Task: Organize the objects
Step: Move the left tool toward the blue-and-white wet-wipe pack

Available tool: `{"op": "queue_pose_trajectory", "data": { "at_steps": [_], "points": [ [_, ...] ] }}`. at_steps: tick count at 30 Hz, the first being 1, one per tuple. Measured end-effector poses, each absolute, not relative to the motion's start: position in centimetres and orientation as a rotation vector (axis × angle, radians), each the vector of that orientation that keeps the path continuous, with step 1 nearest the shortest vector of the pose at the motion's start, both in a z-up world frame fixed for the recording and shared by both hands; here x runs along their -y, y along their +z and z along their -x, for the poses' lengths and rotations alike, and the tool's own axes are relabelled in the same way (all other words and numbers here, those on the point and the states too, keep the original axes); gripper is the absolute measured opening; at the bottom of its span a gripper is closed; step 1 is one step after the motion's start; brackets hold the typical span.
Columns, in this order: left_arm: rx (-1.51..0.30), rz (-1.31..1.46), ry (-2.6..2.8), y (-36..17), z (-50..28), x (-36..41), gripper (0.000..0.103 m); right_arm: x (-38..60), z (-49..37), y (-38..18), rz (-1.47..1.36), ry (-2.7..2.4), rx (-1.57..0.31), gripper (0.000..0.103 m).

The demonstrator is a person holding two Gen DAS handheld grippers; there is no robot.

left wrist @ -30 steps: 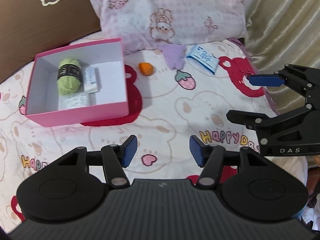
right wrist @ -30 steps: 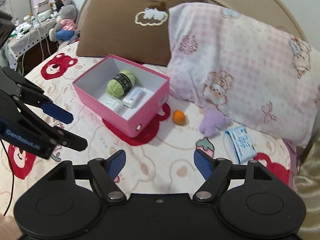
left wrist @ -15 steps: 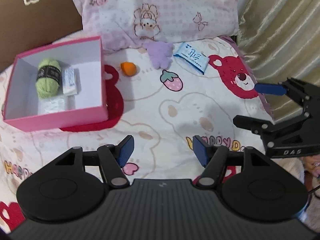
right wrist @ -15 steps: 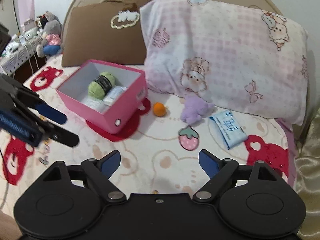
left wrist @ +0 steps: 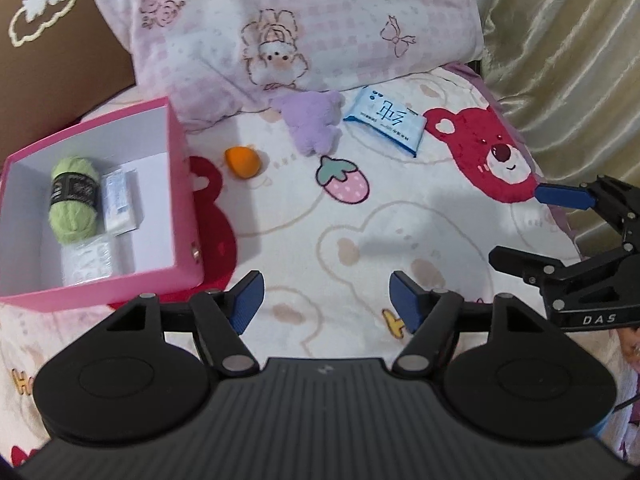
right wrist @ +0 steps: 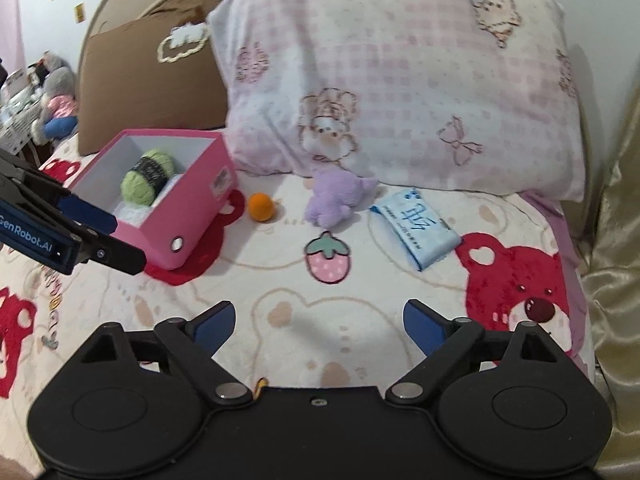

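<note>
Both grippers hover empty over the bed, jaws just widened: the right gripper (right wrist: 318, 322), nearer, faces the tissue pack (right wrist: 415, 231) lying slantwise ahead-right; the left gripper (left wrist: 323, 299) flanks the pink box (left wrist: 182, 216).

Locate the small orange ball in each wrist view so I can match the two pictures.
Left wrist view: the orange ball lies on the blanket, upper left of centre, just right of the pink box.
Right wrist view: the ball sits left of centre, between the box and the purple plush toy.
Shared landmark: the printed strawberry, below the plush in both views.
</note>
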State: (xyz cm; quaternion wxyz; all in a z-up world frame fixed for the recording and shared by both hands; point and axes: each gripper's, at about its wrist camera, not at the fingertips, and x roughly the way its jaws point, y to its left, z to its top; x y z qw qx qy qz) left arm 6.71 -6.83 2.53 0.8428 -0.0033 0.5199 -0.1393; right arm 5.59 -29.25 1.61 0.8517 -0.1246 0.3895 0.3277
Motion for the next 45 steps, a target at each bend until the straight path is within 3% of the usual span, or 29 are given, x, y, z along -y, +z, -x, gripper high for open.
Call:
{"op": "queue_pose_trajectory", "data": {
  "at_steps": [3,8,12,19,38,45],
  "points": [
    [-1.081,0.018,-0.302,1.8,-7.9,7.8,0.076,29.8,-6.3,1.0,0.243,0.669,-0.796,0.093],
    [-1.032,0.059,-0.317,0.7,-9.7,8.8,0.097,30.4,-8.1,-0.1,0.246,0.639,-0.743,0.094],
    [-1.033,0.095,-0.306,-0.3,-11.5,9.4,0.100,31.1,-10.5,-1.2,0.179,0.573,-0.791,0.094],
    [-1.037,0.150,-0.321,-1.2,-13.7,11.1,0.103,31.5,-12.8,-2.1,0.159,0.552,-0.858,0.103],
    [-0.965,0.162,-0.207,-4.1,-20.2,14.9,0.103,31.3,-20.0,-6.5,-0.024,0.573,-0.864,0.103],
    [-0.931,0.209,-0.155,-6.8,-22.2,15.1,0.103,31.1,-20.7,-9.1,-0.065,0.506,-0.763,0.103]
  ]
}}
